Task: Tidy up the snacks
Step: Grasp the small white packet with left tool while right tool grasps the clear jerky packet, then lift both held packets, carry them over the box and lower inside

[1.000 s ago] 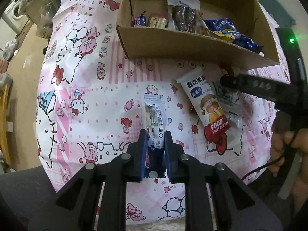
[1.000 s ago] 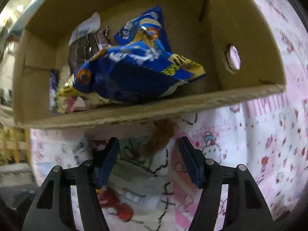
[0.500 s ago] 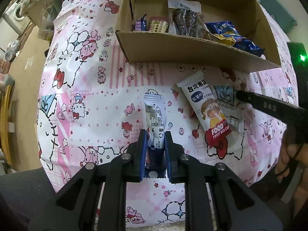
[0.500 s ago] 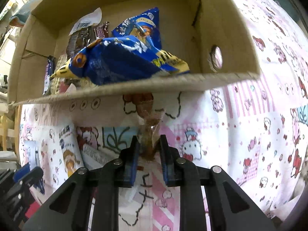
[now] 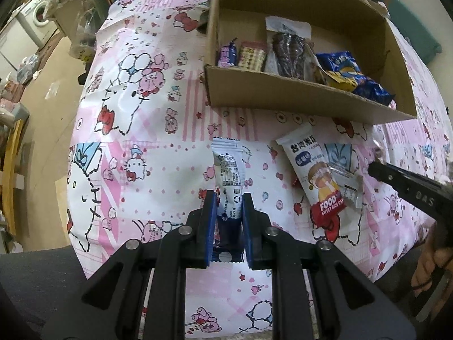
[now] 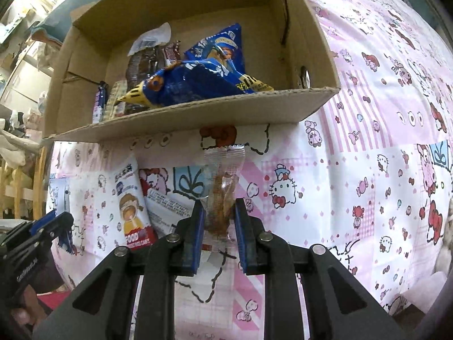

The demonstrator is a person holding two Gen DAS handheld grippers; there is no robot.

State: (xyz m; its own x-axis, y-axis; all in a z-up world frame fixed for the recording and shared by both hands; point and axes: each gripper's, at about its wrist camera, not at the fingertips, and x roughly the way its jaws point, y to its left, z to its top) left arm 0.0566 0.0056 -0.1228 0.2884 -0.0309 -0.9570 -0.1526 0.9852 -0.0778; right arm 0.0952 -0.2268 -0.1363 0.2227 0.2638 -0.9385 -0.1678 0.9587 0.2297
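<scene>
A white snack packet (image 5: 228,181) is clamped in the left gripper (image 5: 228,221), above the cartoon-print cloth (image 5: 136,130) on the desk. A clear wrapped snack (image 6: 222,195) is clamped in the right gripper (image 6: 218,229), just in front of the cardboard box (image 6: 198,113). Blue chip bags (image 6: 198,82) and other snacks are seen inside the box. A rice cake packet (image 5: 314,175) is left lying on the cloth near the box

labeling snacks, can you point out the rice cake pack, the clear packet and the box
rice cake pack (image 5: 314,174), left wrist view, on the cartoon face
clear packet (image 6: 223,187), right wrist view, on the wrapper above the fingers
box (image 5: 297,96), left wrist view, on the front wall
</scene>
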